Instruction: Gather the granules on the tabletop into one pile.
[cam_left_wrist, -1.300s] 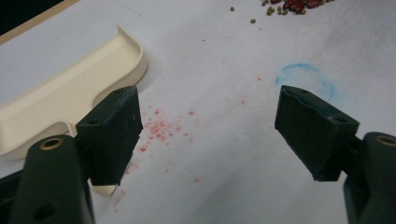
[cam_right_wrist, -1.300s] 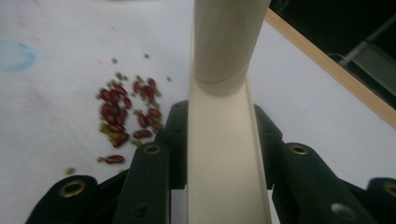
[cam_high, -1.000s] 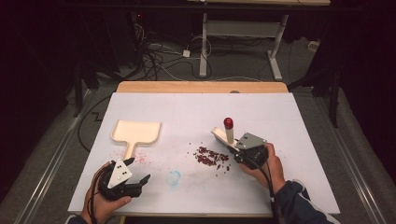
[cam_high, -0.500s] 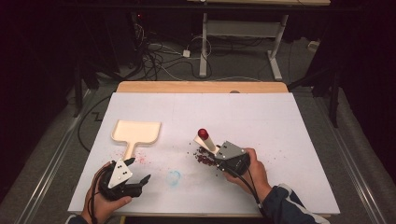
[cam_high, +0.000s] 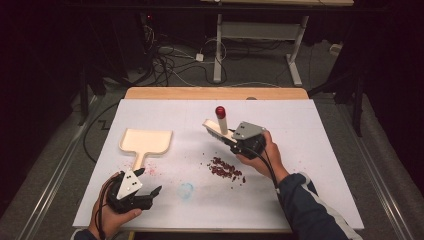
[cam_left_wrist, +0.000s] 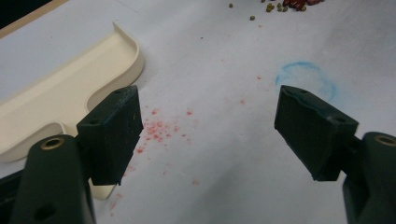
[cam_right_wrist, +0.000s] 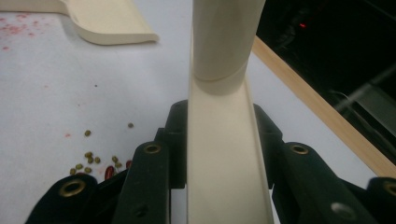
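A small brush (cam_high: 220, 125) with a cream handle and a red knob is pinched in the right claw (cam_high: 239, 139) and held above the worktop (cam_high: 310, 150), just beyond a pile of red and green beans (cam_high: 226, 168). In the right gripper view the handle is seen clamped between both jaws. The step in hand appears to be a sweeping of the beans towards the dustpan (cam_high: 145, 142), which lies flat well to the left of the pile. For the next move, the brush would probably need to be lowered on the far side of the pile from the dustpan. The left claw (cam_high: 150, 190) is spread wide and empty, resting near the dustpan's handle, with the beans well apart from it.
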